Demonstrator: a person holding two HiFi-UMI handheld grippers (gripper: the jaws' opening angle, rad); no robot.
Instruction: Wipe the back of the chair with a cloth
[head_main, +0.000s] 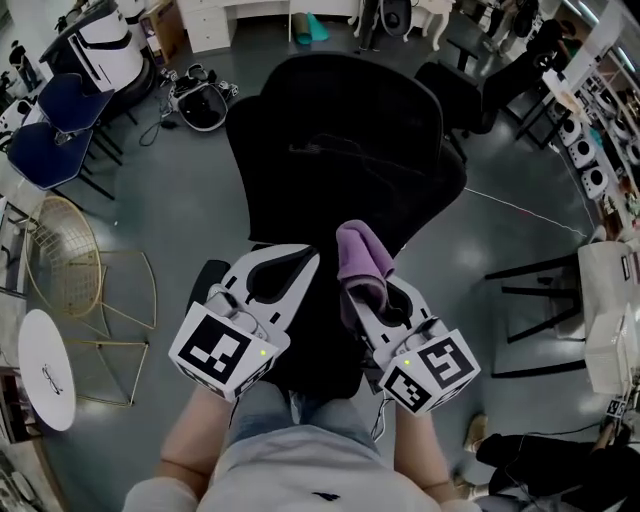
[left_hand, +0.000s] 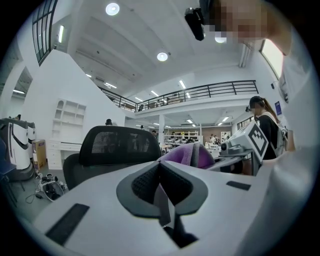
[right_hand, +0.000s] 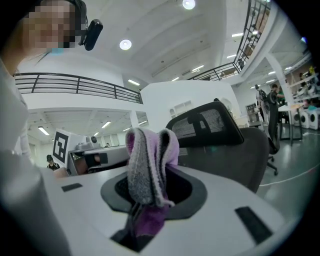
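The black office chair (head_main: 340, 150) stands right in front of me, its mesh back (left_hand: 117, 143) facing both grippers. A purple and grey cloth (head_main: 362, 258) is folded over the tip of my right gripper (head_main: 362, 285), which is shut on it. In the right gripper view the cloth (right_hand: 150, 160) drapes out of the jaws, with the chair back (right_hand: 212, 122) behind to the right. My left gripper (head_main: 298, 265) is held beside it at the chair's rear, shut with nothing in it. In the left gripper view its dark pads (left_hand: 145, 181) meet.
Two blue chairs (head_main: 50, 110) and white equipment (head_main: 110, 45) stand at the far left. A gold wire stool (head_main: 95, 290) and a white round table (head_main: 45, 370) are near my left. Black frame legs (head_main: 540, 295) and a white box (head_main: 610, 310) are at the right.
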